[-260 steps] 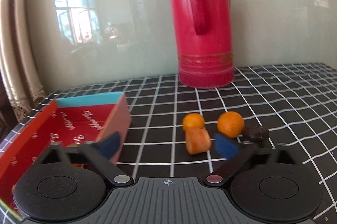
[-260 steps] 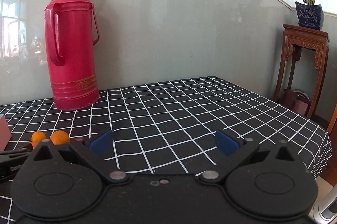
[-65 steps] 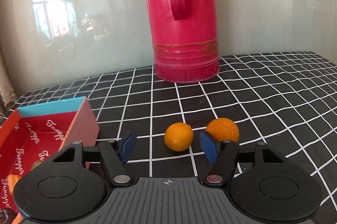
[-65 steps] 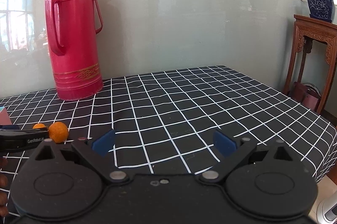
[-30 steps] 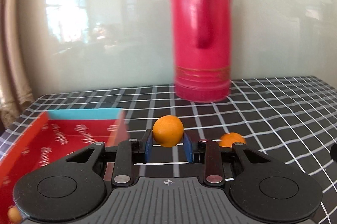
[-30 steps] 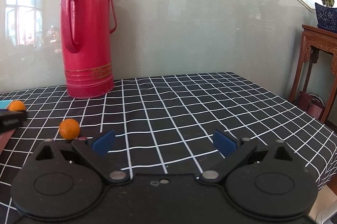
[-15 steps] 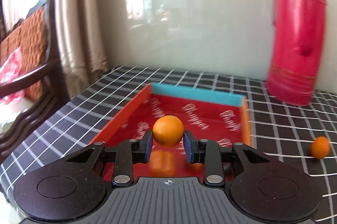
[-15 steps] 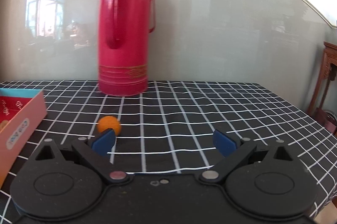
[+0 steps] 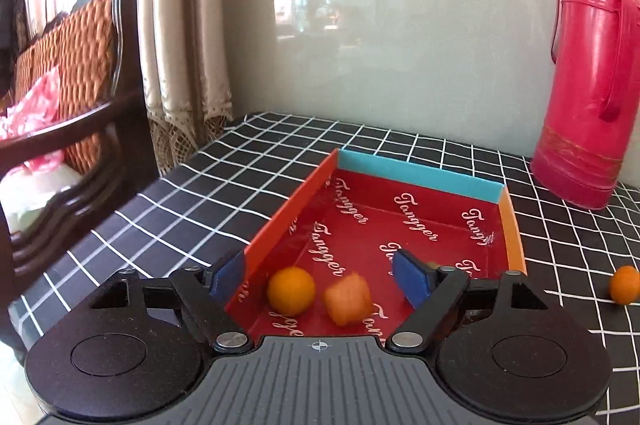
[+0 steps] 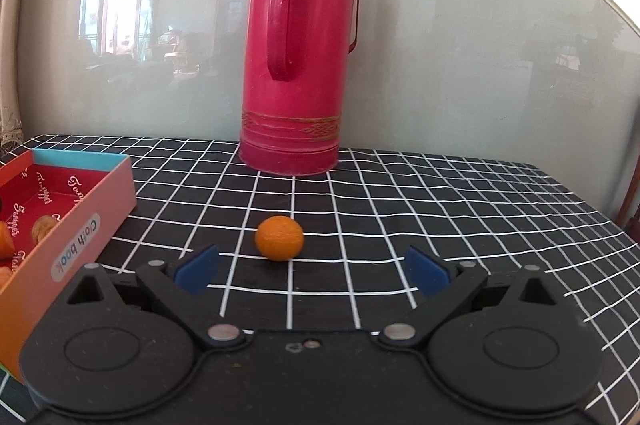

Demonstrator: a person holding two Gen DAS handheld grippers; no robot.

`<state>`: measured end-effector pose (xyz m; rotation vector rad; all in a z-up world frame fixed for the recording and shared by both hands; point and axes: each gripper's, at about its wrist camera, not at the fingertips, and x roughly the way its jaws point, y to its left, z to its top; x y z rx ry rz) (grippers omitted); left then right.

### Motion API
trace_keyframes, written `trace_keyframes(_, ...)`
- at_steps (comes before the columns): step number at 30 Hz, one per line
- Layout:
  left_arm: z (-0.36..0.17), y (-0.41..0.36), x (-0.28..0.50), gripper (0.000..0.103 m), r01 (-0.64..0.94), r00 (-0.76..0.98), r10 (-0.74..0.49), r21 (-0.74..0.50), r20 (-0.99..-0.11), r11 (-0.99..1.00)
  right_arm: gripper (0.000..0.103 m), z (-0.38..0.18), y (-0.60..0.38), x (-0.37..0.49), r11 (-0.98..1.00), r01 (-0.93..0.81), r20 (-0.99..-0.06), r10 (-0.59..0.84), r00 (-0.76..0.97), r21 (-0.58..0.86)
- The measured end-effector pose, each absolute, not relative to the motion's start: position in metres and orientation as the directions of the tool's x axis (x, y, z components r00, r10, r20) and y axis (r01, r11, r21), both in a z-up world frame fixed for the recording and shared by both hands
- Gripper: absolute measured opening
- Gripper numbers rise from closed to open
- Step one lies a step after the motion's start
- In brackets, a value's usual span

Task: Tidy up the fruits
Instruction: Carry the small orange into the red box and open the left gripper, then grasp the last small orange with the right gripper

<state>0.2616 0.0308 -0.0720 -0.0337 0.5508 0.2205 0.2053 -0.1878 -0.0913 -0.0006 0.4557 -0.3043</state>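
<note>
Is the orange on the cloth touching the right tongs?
Apart. In the right wrist view, bare cloth separates the orange from the open right tongs.

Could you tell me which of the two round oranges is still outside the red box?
The orange on the checked cloth, before the red thermos; the other orange lies inside the box.
</note>
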Motion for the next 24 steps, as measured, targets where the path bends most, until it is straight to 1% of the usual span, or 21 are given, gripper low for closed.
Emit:
trace_keyframes(3, -0.066, 0.038, 0.249, 0.087, -0.198, 0.848, 0.166, -0.01, -0.504, 0.98, 0.094, -0.094, -0.189, 0.213, 0.955, 0.291, -0.454, -0.282, 0.845, -0.051)
trace_keyframes(5, -0.064, 0.042, 0.239, 0.091, -0.196, 0.857, 0.166, -0.011, -0.488, 0.981, 0.094, -0.096, -0.192, 0.219, 0.955, 0.296, -0.468, -0.277, 0.839, -0.035)
trace_keyframes(7, -0.063, 0.049, 0.229, 0.092, -0.2, 0.866, 0.175, -0.004, -0.469, 0.98, 0.094, -0.098, -0.194, 0.226, 0.954, 0.3, -0.484, -0.275, 0.831, -0.025)
trace_keyframes(9, -0.062, 0.055, 0.22, 0.093, -0.212, 0.875, 0.191, 0.001, -0.445, 0.977, 0.093, -0.099, -0.197, 0.232, 0.953, 0.304, -0.495, -0.268, 0.827, -0.008)
trace_keyframes(14, -0.062, 0.069, 0.212, 0.098, -0.272, 0.879, 0.253, 0.011, -0.403, 0.962, 0.087, -0.105, -0.201, 0.253, 0.949, 0.313, -0.538, -0.253, 0.804, 0.022)
trace_keyframes(21, -0.065, 0.09, 0.208, 0.1, -0.324, 0.869, 0.306, 0.021, -0.39, 0.946, 0.085, -0.112, -0.198, 0.278, 0.949, 0.315, -0.57, -0.257, 0.781, 0.004)
trace_keyframes(22, -0.065, 0.094, 0.208, 0.1, -0.332, 0.866, 0.312, 0.019, -0.39, 0.943, 0.082, -0.113, -0.198, 0.282, 0.949, 0.316, -0.573, -0.261, 0.777, -0.004)
trace_keyframes(23, -0.065, 0.098, 0.207, 0.101, -0.341, 0.864, 0.32, 0.015, -0.388, 0.94, 0.074, -0.113, -0.199, 0.285, 0.949, 0.315, -0.576, -0.264, 0.774, -0.011)
trace_keyframes(24, -0.065, 0.102, 0.205, 0.101, -0.352, 0.862, 0.328, 0.01, -0.386, 0.936, 0.07, -0.113, -0.2, 0.288, 0.951, 0.31, -0.582, -0.258, 0.771, -0.011)
